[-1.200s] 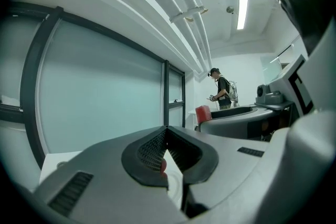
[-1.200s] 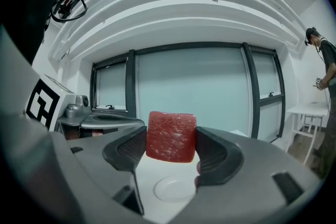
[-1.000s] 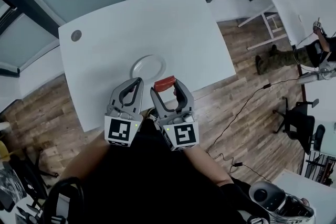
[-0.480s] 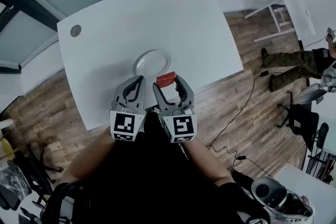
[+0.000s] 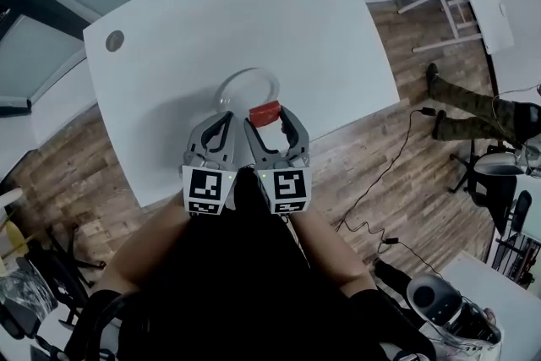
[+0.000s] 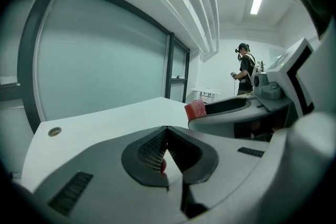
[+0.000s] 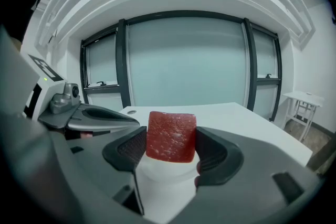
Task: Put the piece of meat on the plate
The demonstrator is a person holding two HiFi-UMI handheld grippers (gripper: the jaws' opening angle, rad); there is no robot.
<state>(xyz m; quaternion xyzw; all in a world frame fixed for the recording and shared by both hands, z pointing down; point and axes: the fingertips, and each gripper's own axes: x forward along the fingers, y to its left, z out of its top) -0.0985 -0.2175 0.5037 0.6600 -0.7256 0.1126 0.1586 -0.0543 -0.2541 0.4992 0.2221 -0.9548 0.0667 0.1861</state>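
Note:
A red block of meat (image 7: 171, 137) is clamped between the pads of my right gripper (image 7: 171, 150). From the head view the meat (image 5: 265, 112) hangs over the near edge of the white plate (image 5: 240, 83), with the right gripper (image 5: 265, 119) shut on it. Close beside it on the left, my left gripper (image 5: 225, 119) is shut with nothing in it. In the left gripper view its jaws (image 6: 167, 150) meet tip to tip, and the meat (image 6: 195, 109) shows to the right.
The plate lies near the front of a white table (image 5: 279, 21) with a round cable port (image 5: 114, 41) at its far left. Wooden floor with a black cable (image 5: 397, 161) lies to the right. A person (image 6: 243, 68) stands far off by another table.
Both grippers have moved forward together over the table. The meat has come from short of the plate to above its near rim.

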